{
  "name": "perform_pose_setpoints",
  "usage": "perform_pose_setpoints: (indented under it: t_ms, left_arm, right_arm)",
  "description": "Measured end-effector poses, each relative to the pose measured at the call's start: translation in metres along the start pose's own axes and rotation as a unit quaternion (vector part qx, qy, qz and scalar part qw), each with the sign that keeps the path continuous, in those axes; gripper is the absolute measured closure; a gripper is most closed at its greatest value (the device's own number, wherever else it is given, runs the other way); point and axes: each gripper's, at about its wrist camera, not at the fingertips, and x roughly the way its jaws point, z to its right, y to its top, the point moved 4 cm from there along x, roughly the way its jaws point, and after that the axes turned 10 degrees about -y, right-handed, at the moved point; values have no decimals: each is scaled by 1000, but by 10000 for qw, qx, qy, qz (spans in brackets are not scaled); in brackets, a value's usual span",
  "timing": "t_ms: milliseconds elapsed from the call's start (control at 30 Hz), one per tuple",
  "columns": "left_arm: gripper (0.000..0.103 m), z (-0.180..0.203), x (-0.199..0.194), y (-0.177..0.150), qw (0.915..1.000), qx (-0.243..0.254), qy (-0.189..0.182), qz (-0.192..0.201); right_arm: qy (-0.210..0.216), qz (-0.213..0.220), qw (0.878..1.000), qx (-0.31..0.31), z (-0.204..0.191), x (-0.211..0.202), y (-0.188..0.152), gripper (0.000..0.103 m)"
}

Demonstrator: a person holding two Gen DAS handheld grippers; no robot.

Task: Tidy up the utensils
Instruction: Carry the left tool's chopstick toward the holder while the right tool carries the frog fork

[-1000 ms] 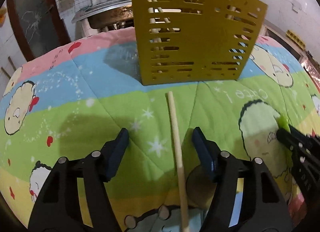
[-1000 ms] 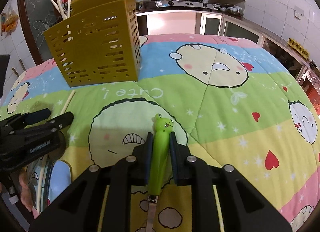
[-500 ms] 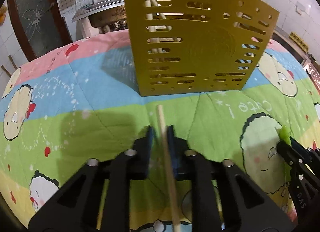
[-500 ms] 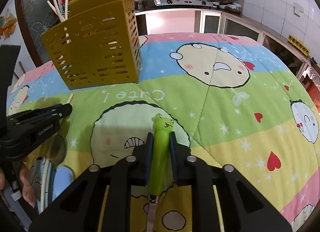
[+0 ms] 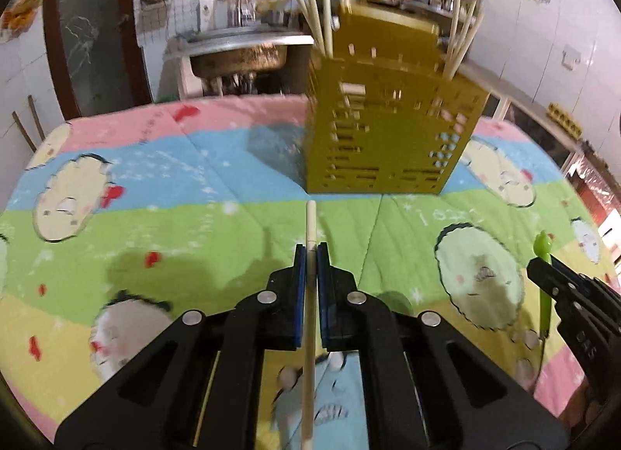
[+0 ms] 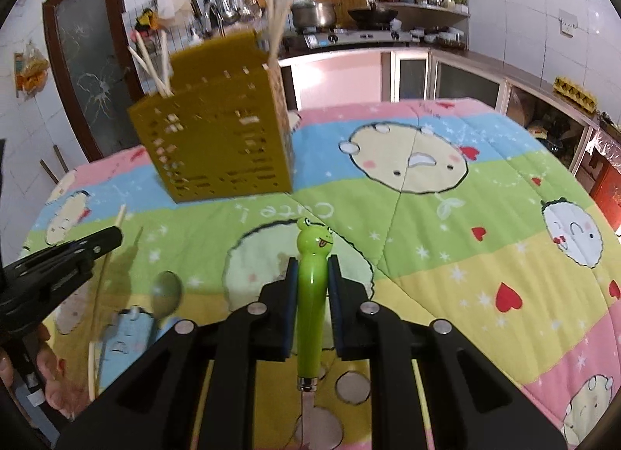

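**Both tongs loaded, chopstick and frog-handled utensil aimed at the holder**

The left tongs (image 5: 311,252) were clamped on a pale chopstick (image 5: 309,333), the blue pads pressed against its sides. The stick's long axis ran straight along the tongs' own line: its blunt end stuck out past the fingertips toward the yellow slotted utensil holder (image 5: 384,132), while the rest passed back between the jaws and out of the bottom of the left wrist view. The left jaws had just closed in on the stick from a wide gape.

The right tongs (image 6: 312,267) gripped a green frog-handled utensil (image 6: 311,295) at a narrow setting. The frog head pointed forward and away from the camera, roughly toward the holder; the metal end pointed back under the tongs, and its kind could not be told. In the left wrist view the same green handle stood nearly upright at the right edge.

The holder stood upright on a cartoon-print quilt (image 6: 446,248) covering the bench, with several chopsticks already rising from its top. On the quilt to the left, in the right wrist view, lay a metal spoon (image 6: 166,295) and a loose chopstick (image 6: 95,318), both lying roughly lengthwise away from the camera. A person's hand (image 6: 58,384) showed at the lower left, under the left tongs.
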Motion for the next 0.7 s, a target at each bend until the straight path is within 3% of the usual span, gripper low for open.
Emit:
perform_pose_setpoints:
  t_ms: [333,700]
  left_arm:
    - [99,-7,-99,-17,9944,208,132,1032]
    - [99,-6,-142,-46,9859,306,173,1639]
  right_arm:
    - [181,682,9975,70,1,-58,-7,88]
    - [171,1259,9917,210,10,-103,-20,88]
